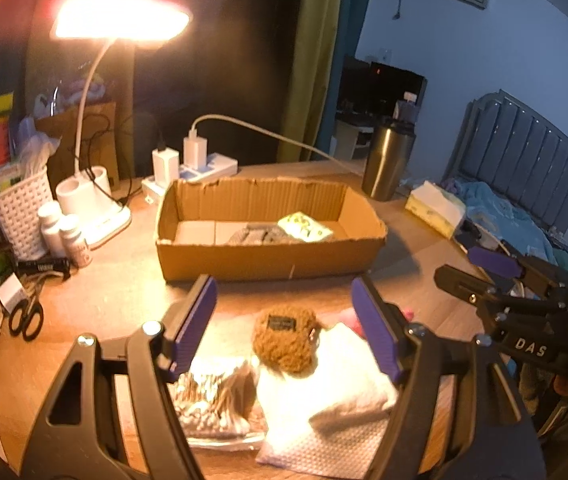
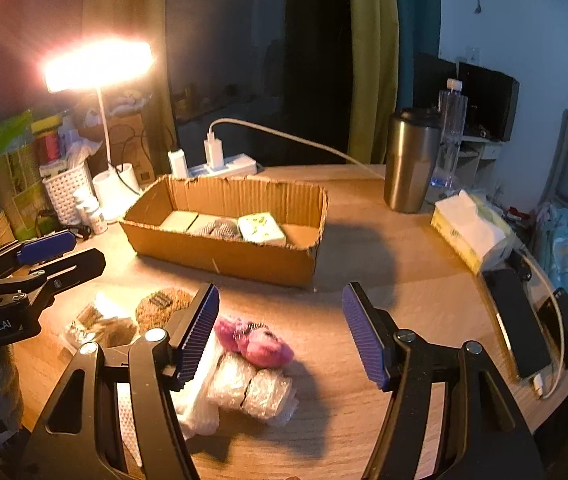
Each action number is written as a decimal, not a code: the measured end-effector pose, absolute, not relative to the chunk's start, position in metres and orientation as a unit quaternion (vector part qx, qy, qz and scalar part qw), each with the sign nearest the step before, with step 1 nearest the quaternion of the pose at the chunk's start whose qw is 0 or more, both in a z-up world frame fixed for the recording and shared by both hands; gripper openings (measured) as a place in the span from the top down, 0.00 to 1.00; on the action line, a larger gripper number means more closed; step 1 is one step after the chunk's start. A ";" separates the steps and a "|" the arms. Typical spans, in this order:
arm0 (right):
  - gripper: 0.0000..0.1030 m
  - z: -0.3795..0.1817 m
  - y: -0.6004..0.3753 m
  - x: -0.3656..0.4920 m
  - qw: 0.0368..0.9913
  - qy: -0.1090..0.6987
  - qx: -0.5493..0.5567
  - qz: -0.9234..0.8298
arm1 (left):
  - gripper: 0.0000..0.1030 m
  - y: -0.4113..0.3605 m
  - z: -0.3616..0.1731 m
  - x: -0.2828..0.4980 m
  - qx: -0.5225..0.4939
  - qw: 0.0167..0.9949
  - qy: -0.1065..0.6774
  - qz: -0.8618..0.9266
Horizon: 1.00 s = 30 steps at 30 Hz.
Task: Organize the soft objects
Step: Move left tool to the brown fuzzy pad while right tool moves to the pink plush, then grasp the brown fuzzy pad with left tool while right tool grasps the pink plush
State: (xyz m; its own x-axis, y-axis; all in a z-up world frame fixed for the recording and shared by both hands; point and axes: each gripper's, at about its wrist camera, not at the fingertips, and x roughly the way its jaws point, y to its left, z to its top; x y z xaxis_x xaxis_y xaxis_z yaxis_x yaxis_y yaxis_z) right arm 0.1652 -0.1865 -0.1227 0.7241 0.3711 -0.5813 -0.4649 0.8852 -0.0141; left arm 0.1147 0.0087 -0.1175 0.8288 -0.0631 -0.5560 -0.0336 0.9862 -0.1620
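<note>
An open cardboard box (image 1: pixel 268 258) (image 2: pixel 224 256) stands mid-desk and holds a grey knitted item (image 1: pixel 254 234) (image 2: pixel 220 228) and a white-green pack (image 1: pixel 304 227) (image 2: pixel 262 228). In front lie a brown fuzzy pouch (image 1: pixel 284 338) (image 2: pixel 160 306), a white folded cloth (image 1: pixel 324 384), a bag of cotton swabs (image 1: pixel 214 400) (image 2: pixel 96 322), a pink fluffy item (image 2: pixel 258 342) and a bubble-wrap roll (image 2: pixel 250 388). My left gripper (image 1: pixel 284 328) is open and empty above the brown pouch. My right gripper (image 2: pixel 280 332) is open and empty over the pink item.
A lit desk lamp (image 1: pixel 120 16), white basket (image 1: pixel 22 216), bottles (image 1: pixel 64 234) and scissors (image 1: pixel 26 318) stand left. A power strip (image 1: pixel 200 166) lies behind the box. A steel tumbler (image 2: pixel 410 160), tissue pack (image 2: pixel 470 228) and phones (image 2: pixel 524 320) are at right.
</note>
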 end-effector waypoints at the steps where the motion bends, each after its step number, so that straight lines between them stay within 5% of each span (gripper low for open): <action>1: 0.34 -0.125 -0.186 0.165 0.924 0.297 -0.080 0.226 | 0.31 0.009 -0.121 0.114 -0.084 0.951 0.296 -0.007; 30: 0.34 -0.187 -0.163 0.202 0.886 0.378 -0.072 0.260 | 0.31 0.012 -0.179 0.148 -0.082 0.924 0.374 -0.004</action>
State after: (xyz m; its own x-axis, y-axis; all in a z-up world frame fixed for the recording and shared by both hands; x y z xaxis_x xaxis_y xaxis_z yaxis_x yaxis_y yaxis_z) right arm 0.2025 -0.1633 -0.1866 0.5797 0.4064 -0.7063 -0.5148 0.8545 0.0692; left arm 0.1480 0.0125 -0.1789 0.7208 -0.0680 -0.6897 -0.0538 0.9867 -0.1535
